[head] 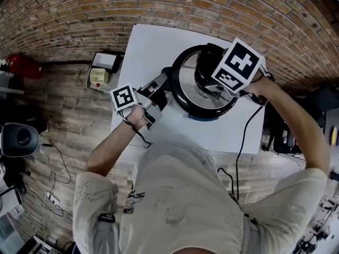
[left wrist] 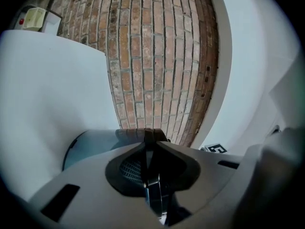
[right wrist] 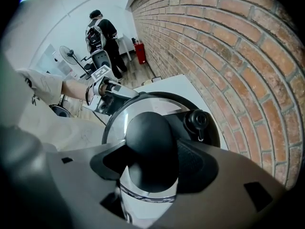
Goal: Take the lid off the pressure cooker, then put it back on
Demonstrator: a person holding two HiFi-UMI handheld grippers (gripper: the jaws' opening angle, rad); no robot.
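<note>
Brick wall [head: 106,15] closes the far side of the room, with wooden floor [head: 69,115] below it and a white table [head: 153,46] standing out from it. A small box [head: 99,75] and a red canister [head: 24,66] sit on the floor to the left. The pressure cooker [head: 185,102] stands toward the near right of the table, close to the near edge. Bare white surface stretches beyond it to the wall and off to the left. Its lid [head: 186,81] rests on the pot. The right gripper [right wrist: 152,163] points steeply down over the lid, its jaws clamped on either side of the black knob [right wrist: 147,137]. The left gripper [head: 154,97] lies level, its jaws drawn almost together and pinching the cooker's side handle [head: 161,81]
</note>
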